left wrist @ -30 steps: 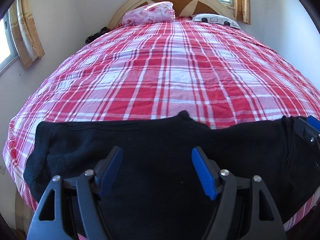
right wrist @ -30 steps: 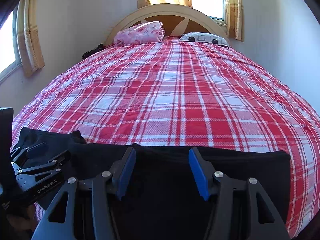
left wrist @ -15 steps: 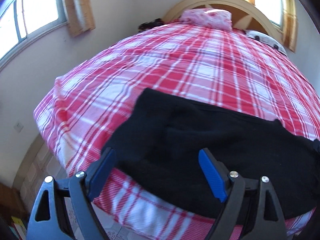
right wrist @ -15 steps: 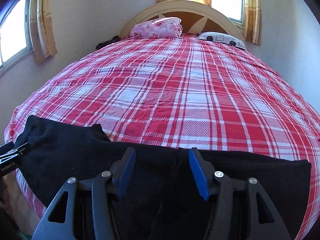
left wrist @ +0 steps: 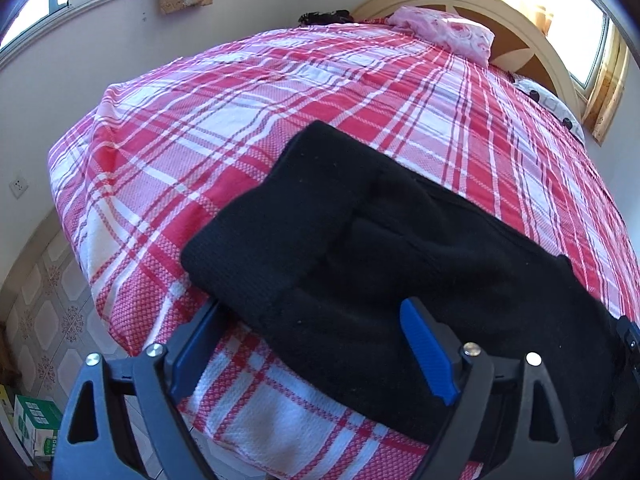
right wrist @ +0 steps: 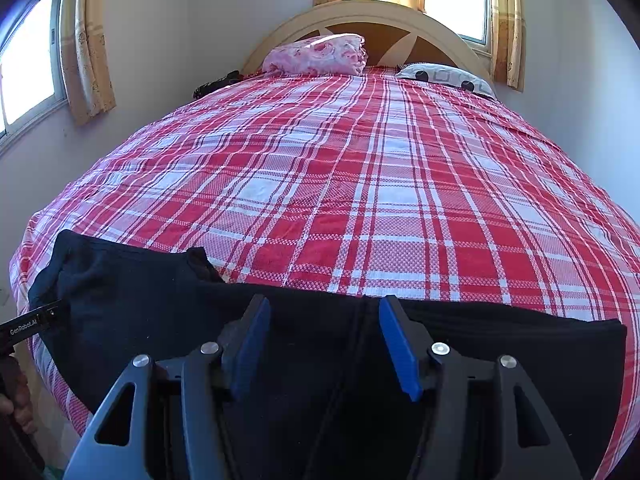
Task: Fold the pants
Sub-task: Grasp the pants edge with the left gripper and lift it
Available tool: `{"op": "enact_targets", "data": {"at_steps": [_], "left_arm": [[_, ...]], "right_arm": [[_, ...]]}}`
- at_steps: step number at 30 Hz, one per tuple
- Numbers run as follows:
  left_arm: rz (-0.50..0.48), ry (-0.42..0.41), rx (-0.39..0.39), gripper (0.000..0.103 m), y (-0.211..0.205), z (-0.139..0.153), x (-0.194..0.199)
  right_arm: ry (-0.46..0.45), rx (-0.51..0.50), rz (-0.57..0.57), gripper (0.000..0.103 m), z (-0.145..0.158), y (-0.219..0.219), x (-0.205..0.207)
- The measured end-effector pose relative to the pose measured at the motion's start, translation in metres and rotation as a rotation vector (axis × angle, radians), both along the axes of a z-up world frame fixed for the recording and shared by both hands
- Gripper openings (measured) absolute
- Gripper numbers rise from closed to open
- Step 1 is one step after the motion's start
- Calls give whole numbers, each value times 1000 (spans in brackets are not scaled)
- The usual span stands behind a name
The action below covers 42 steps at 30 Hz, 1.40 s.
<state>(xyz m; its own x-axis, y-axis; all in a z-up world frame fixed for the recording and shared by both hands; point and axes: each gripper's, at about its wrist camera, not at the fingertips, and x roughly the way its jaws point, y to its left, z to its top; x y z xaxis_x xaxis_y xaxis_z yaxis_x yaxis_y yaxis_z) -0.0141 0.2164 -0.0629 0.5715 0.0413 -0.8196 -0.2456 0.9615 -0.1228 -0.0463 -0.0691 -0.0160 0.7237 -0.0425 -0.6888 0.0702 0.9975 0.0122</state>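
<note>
Black pants (left wrist: 400,240) lie folded in a long band across the near edge of the red plaid bed (left wrist: 280,92). My left gripper (left wrist: 312,308) is at their left end and its jaws are opening. Its left finger (left wrist: 192,348) slips under the cloth's corner, its right finger (left wrist: 424,352) rests above the cloth, and the pads do not press. My right gripper (right wrist: 323,304) hovers open over the pants (right wrist: 140,312) near their middle, pinching nothing. The left gripper's body (right wrist: 28,326) shows at the left edge of the right wrist view.
A pink pillow (right wrist: 320,54) and a white patterned pillow (right wrist: 444,76) lie by the curved headboard (right wrist: 384,12). A dark item (right wrist: 216,84) sits at the bed's far left. Tiled floor (left wrist: 44,304) and a green box (left wrist: 36,424) lie left of the bed.
My left gripper has swung left along the pants to their left end, rolled, and spread its jaws wider. The right gripper has barely shifted.
</note>
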Motion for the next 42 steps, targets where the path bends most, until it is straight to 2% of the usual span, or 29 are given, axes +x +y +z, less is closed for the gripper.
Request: {"op": "enact_targets", "data": {"at_steps": [7, 11, 16, 18, 21, 23, 24, 25, 26, 27, 30, 35, 42], "left_arm": [[23, -11, -49, 90, 10, 3, -5], [56, -8, -63, 90, 19, 4, -13], [73, -20, -161, 90, 24, 3, -15], [75, -28, -169, 90, 21, 3, -13], [71, -52, -190, 75, 16, 5, -9], [78, -76, -244, 60, 20, 5, -8], [94, -80, -274, 56, 24, 3, -9], [111, -90, -290, 47, 27, 3, -10], [128, -102, -316, 32, 32, 1, -12], [139, -103, -333, 27, 35, -1, -13], [131, -116, -368, 20, 37, -2, -13], [80, -172, -284, 17, 21, 15, -12], [-20, -272, -223, 17, -2, 48, -7]], "right_arm": [[-4, 15, 2, 60, 2, -1, -2], [-46, 45, 8, 60, 8, -3, -11], [-51, 74, 22, 60, 9, 1, -15], [-51, 72, 31, 60, 9, 3, -17], [-53, 71, 33, 60, 9, 5, -20], [-54, 73, 28, 60, 10, 3, -21], [-53, 75, 25, 60, 10, 3, -21], [-53, 75, 22, 60, 10, 2, -21], [-53, 72, 18, 60, 10, 2, -21], [-51, 67, 17, 60, 10, 2, -21], [-28, 34, 9, 60, 7, 4, -18], [-1, 35, -8, 60, 0, 1, -17], [-10, 36, -25, 60, 2, -7, -21]]}}
